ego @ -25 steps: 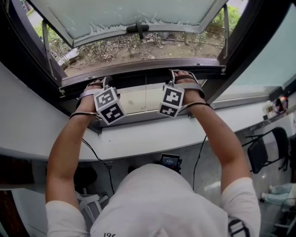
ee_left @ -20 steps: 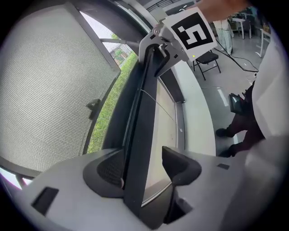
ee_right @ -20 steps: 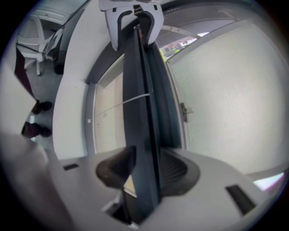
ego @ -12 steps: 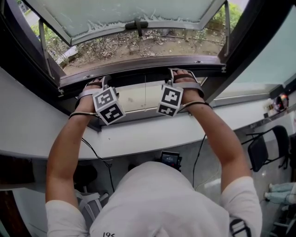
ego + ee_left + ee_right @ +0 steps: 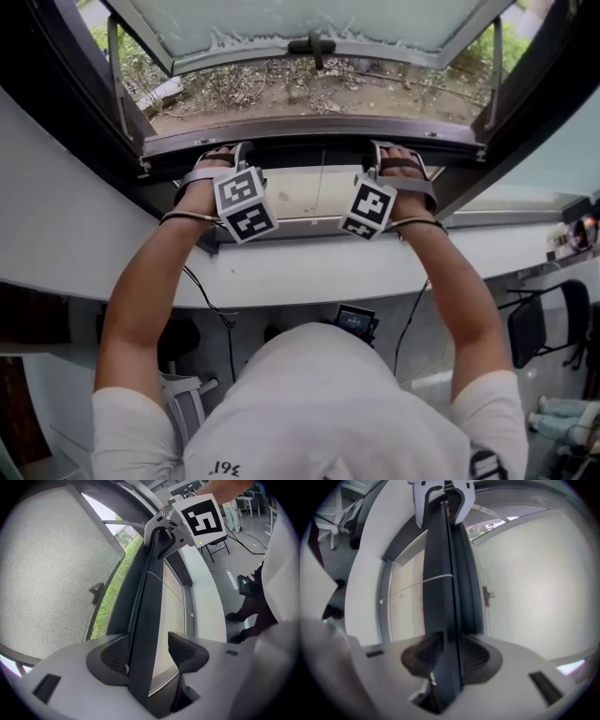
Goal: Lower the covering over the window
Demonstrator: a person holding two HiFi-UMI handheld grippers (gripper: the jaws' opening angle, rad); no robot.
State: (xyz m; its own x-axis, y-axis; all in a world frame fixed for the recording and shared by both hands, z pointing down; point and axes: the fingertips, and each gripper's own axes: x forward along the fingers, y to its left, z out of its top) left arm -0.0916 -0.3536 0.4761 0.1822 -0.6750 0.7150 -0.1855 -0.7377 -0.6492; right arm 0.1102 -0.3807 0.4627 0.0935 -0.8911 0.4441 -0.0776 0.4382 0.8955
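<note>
Past the white sill point(image 5: 84, 253), under the outward-propped window sash point(image 5: 309, 23), the covering's dark bar point(image 5: 314, 155) runs between both grippers, probably for an even 2-handed pull: the left gripper point(image 5: 223, 150) straddles it with fingers apart, 1 pad touching, while the right gripper point(image 5: 394, 150), its fingers having just been closing, pinches it.

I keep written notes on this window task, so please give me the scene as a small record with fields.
covering: dark bar, along the lower edge of the window opening, running through both grippers
left gripper: bar between the jaws; one pad touches it, the other stands apart
right gripper: jaws have just been closing; both pads press on the bar
window sash: swung open outward, handle at its lower edge
</note>
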